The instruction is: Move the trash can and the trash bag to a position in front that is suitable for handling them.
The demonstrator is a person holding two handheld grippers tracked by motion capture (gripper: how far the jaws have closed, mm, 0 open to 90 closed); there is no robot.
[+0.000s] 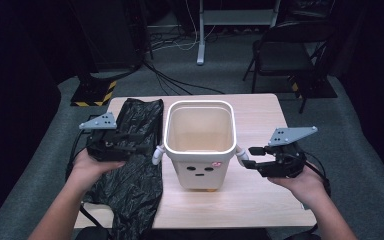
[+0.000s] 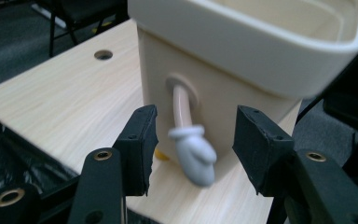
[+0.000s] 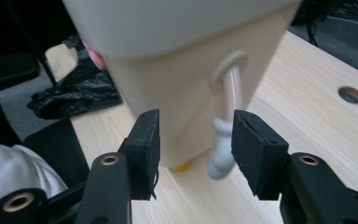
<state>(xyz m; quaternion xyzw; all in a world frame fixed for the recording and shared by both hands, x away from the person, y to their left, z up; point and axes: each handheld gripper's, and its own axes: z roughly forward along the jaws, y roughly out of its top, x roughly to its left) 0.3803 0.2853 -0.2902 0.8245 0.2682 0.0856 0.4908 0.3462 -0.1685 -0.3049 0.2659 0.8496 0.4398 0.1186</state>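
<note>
A cream bin (image 1: 198,172) with a small face and two mitten-tipped arms stands upright and empty at the table's middle. My left gripper (image 1: 139,143) is at its left side, over a black plastic bag (image 1: 135,200). In the left gripper view, my left gripper (image 2: 196,126) is open around the grey mitten (image 2: 193,156), with neither pad touching it. My right gripper (image 1: 250,157) is at the bin's right arm (image 1: 240,155). In the right gripper view, my right gripper (image 3: 196,122) is open, and the white mitten (image 3: 221,156) hangs close to one pad.
The wooden table (image 1: 260,200) has a cable hole (image 2: 103,54) on each far side. The bag lies crumpled along the table's left part and hangs over the front edge. A black folding chair (image 1: 290,50) and a desk leg (image 1: 200,35) stand on the floor beyond.
</note>
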